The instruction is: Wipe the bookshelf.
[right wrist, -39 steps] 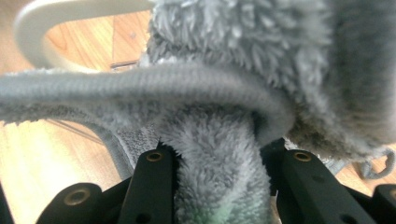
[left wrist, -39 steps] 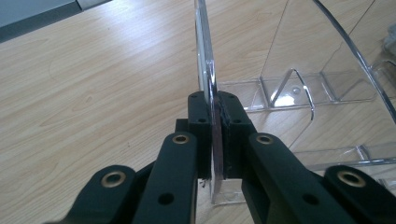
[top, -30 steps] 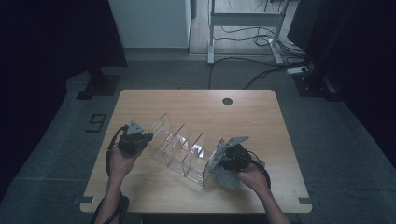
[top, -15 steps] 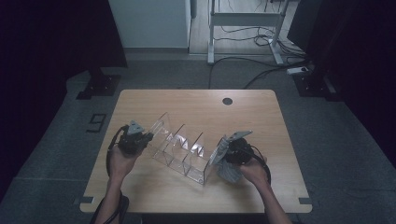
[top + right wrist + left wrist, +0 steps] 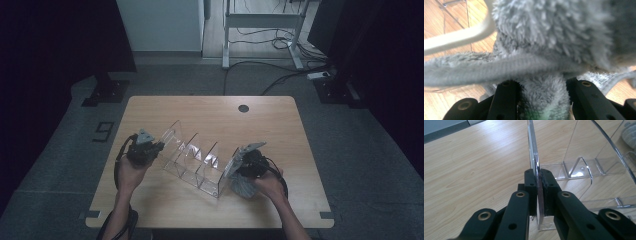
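Clear plastic rack (image 5: pixel 192 159) sits mid-worktop (image 5: pixel 280 120), running diagonally between both hands. Left hand (image 5: pixel 131 172) comes up from the near edge, left tongs (image 5: pixel 538 195) clamped on the rack's end wall. Right hand (image 5: pixel 267 184) angles in toward the opposite end, right tongs (image 5: pixel 541 100) clamped on a grey fluffy cloth (image 5: pixel 554 37) pressed at the rack's near-right end.

Clear divider rack (image 5: pixel 192 159) mid-table (image 5: pixel 280 120), cloth (image 5: pixel 243 186) at its right end
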The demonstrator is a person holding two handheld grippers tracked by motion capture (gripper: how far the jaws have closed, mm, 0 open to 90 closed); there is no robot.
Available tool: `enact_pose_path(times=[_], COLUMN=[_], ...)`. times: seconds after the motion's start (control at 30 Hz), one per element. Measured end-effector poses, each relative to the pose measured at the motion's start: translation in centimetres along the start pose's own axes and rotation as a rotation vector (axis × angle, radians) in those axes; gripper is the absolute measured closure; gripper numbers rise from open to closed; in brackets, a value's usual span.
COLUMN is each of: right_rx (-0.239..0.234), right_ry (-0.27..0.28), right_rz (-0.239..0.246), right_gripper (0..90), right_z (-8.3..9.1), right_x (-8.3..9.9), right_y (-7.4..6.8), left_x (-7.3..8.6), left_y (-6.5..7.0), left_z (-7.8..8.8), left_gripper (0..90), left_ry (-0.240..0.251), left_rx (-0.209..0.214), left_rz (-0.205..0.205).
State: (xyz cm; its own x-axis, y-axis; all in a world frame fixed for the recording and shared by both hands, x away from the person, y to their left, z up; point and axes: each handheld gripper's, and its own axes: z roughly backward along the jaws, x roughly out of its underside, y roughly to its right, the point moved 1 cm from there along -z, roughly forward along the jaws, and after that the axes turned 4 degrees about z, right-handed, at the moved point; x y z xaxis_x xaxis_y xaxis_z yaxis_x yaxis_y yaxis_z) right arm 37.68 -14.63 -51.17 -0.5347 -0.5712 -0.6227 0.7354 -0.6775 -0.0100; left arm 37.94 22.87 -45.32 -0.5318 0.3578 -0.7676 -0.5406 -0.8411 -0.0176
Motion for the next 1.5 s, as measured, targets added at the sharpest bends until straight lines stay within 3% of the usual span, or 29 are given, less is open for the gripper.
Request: enact_pose_path(times=[0.23,0.57,0.93,1.5], right_rx=[0.009,0.011,-0.014,-0.092], right_ry=[-0.032,-0.040,-0.053,-0.059], right_rz=[0.005,0.029,0.085,0.141], right_gripper=[65.2,65.2,65.0,64.1], right_z=[-1.3,-1.3,-1.0,-0.4], right_x=[0.5,0.6,0.8,1.4], right_y=[0.0,-0.4,-2.4,-5.8], left_x=[0.0,-0.1,-0.1,-0.2], left_y=[0.0,0.3,0.4,0.5], left_z=[0.0,-0.1,-0.1,-0.2], left_gripper=[84.9,84.9,84.8,84.7], left_ry=[0.000,-0.011,-0.018,-0.021], left_rx=[-0.001,-0.027,-0.037,-0.046], left_rz=[0.002,0.013,0.017,0.024])
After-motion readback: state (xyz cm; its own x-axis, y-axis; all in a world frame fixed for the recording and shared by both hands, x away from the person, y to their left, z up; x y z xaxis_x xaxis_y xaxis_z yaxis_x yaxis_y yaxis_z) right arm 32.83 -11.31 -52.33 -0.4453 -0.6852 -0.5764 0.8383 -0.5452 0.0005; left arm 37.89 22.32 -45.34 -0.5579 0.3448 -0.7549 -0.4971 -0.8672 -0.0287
